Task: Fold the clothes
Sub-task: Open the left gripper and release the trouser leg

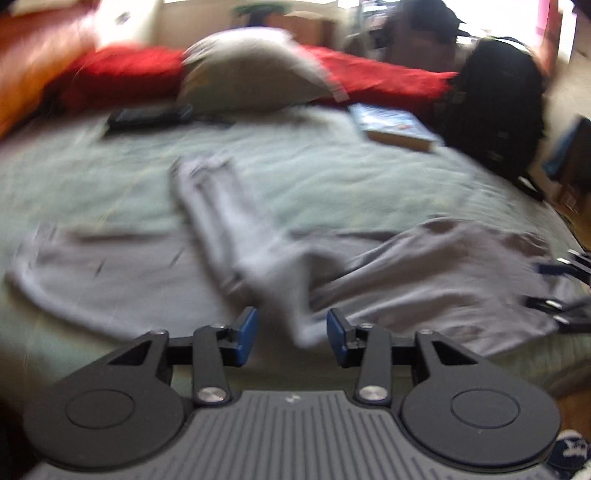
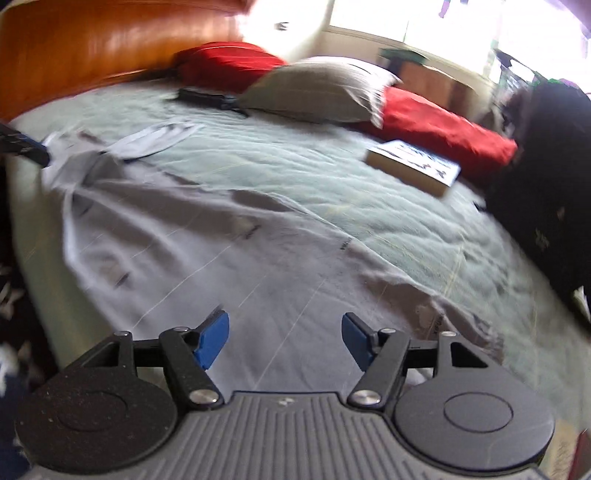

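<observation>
A grey long-sleeved garment (image 1: 424, 280) lies spread on the pale green bedspread (image 1: 314, 166), with one sleeve (image 1: 210, 199) folded back toward the pillows. My left gripper (image 1: 291, 332) is open just above the near edge. A blurred ridge of the grey cloth stands between its blue pads, which do not press on it. In the right wrist view the same garment (image 2: 221, 251) stretches across the bed. My right gripper (image 2: 284, 339) is open over the cloth with nothing between its fingers. Each gripper shows at the edge of the other's view.
A grey pillow (image 1: 251, 70) and red pillows (image 1: 122, 74) line the far side by a wooden headboard (image 2: 110, 48). A book (image 1: 395, 125), a black backpack (image 1: 495, 107) and a dark flat object (image 1: 147, 116) lie on the bed. A person in a cap (image 1: 424, 29) is behind.
</observation>
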Tool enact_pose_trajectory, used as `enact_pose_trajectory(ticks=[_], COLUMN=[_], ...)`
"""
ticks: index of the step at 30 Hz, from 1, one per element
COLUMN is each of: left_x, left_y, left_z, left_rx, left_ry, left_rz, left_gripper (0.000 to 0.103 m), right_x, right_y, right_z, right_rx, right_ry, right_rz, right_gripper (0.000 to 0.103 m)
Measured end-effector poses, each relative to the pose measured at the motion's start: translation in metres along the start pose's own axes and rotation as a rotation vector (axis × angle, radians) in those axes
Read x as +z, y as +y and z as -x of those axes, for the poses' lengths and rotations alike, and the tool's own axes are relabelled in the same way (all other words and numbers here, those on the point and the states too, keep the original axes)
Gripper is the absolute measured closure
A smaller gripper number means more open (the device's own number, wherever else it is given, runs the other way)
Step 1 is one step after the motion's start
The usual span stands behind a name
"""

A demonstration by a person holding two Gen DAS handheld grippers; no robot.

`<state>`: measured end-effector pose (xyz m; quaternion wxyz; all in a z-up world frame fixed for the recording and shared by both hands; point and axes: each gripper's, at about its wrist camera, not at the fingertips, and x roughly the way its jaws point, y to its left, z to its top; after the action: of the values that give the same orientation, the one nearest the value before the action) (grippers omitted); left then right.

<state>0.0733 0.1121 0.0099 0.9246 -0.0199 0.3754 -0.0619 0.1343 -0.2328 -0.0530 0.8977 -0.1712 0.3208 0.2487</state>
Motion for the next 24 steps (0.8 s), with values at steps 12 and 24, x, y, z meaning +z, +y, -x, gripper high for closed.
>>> enact_pose_trajectory(ticks=[12, 24], left_x=[-0.014, -0.007], left_y=[-0.134, -0.105], left_z=[-0.103, -0.111], left_rx=[-0.25, -0.234], left_ry=[0.036, 0.04], left_rz=[-0.32, -0.225], left_gripper=[0.051, 0.046], right_x=[-0.056, -0.079], right_y=[0.001, -0.062], right_z=[0.019, 0.028], right_rx=[0.023, -0.123], right_ry=[0.025, 0.017], right_rz=[-0.208, -0.388], right_gripper=[0.02, 0.017])
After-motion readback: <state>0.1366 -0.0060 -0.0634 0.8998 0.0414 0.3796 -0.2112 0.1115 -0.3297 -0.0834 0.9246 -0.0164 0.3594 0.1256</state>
